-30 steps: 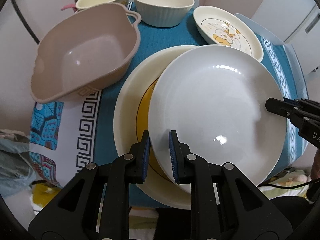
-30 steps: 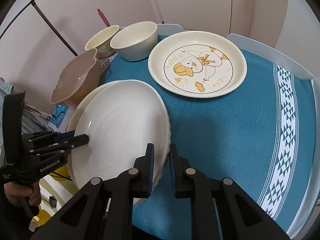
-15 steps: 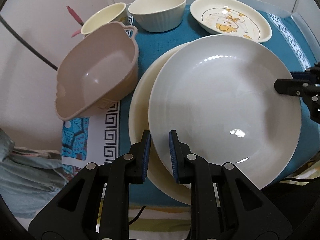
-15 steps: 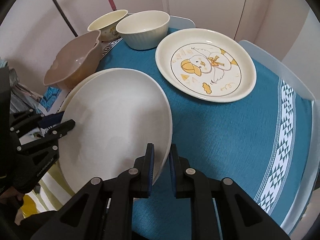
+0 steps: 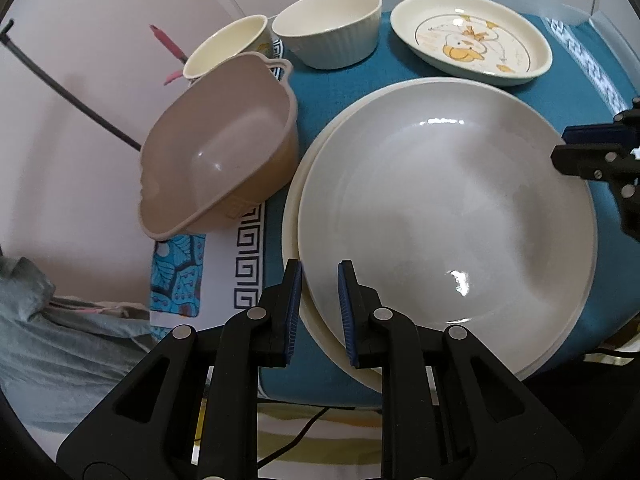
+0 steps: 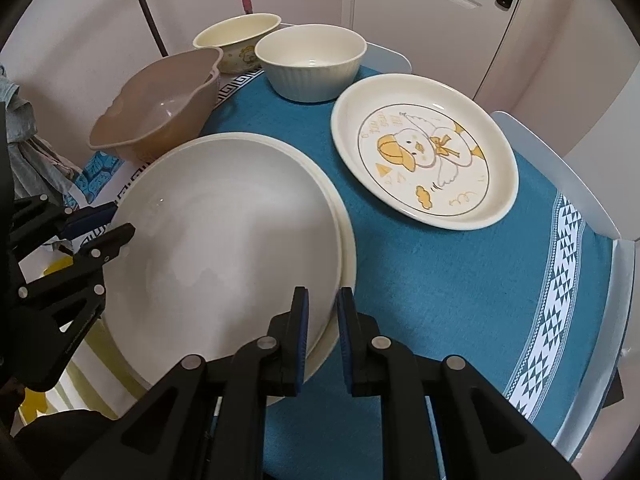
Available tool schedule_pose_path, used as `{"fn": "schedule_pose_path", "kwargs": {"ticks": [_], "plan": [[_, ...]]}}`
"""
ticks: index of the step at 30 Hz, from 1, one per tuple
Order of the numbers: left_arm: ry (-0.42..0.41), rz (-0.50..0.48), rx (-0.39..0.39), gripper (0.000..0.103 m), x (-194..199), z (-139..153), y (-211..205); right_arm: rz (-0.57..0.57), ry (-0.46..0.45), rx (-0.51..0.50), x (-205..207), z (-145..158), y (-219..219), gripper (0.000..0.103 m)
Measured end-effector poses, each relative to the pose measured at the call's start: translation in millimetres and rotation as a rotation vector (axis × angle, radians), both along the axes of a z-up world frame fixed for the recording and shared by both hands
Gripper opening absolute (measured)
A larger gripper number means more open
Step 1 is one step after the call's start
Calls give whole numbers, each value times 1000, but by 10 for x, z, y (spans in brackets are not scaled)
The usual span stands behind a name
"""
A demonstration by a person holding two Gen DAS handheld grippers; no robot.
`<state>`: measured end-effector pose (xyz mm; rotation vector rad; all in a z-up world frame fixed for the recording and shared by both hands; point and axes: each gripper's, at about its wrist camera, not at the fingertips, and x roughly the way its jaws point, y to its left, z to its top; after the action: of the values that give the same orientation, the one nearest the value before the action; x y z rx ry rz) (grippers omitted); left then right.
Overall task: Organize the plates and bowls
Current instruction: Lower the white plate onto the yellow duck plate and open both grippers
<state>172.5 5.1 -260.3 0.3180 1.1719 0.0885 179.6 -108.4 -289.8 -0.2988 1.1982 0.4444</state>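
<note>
A plain white plate (image 5: 444, 216) lies on top of a cream plate (image 5: 292, 216), nearly centred on it; it also shows in the right wrist view (image 6: 224, 240). My left gripper (image 5: 319, 308) is shut on the white plate's near rim. My right gripper (image 6: 322, 332) is shut on the opposite rim, and it shows in the left wrist view (image 5: 592, 152). A cream duck plate (image 6: 424, 152), a ribbed white bowl (image 6: 312, 62), a small cream bowl (image 6: 238, 40) and a tan handled bowl (image 6: 160, 104) stand behind.
The dishes sit on a small table with a teal cloth (image 6: 460, 280) whose patterned border runs along the right. The tan bowl overhangs the table's left edge. A wall and a door (image 6: 432, 8) lie close behind. Grey fabric (image 5: 48, 320) lies below left.
Both grippers carried the white plate leftward and lowered it, so it now covers the cream plate and hides its yellow centre. Both views rose and tilted to look more down on the table.
</note>
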Motion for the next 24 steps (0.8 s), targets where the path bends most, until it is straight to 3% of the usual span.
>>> {"fn": "schedule_pose_path", "kwargs": {"ticks": [8, 14, 16, 18, 19, 20, 22, 24], "plan": [[1, 17, -31, 16, 17, 57, 53, -28, -5, 15, -4, 19, -33, 13], [-108, 5, -97, 17, 69, 625, 114, -93, -37, 112, 38, 407, -276, 13], [-162, -7, -130, 33, 128, 879, 115, -122, -3, 135, 102, 547, -396, 13], [-219, -14, -155, 103, 185, 1067, 104, -166, -14, 174, 177, 690, -512, 14], [-278, -21, -174, 103, 213, 1201, 89, -186, -31, 187, 206, 768, -568, 23], [-301, -30, -192, 103, 254, 1270, 87, -201, -48, 197, 239, 842, -616, 54], [-296, -57, -244, 103, 367, 1351, 33, -232, -89, 219, 284, 987, -726, 103], [-261, -77, -318, 103, 564, 1367, -31, -258, -109, 230, 326, 1087, -842, 103]]}}
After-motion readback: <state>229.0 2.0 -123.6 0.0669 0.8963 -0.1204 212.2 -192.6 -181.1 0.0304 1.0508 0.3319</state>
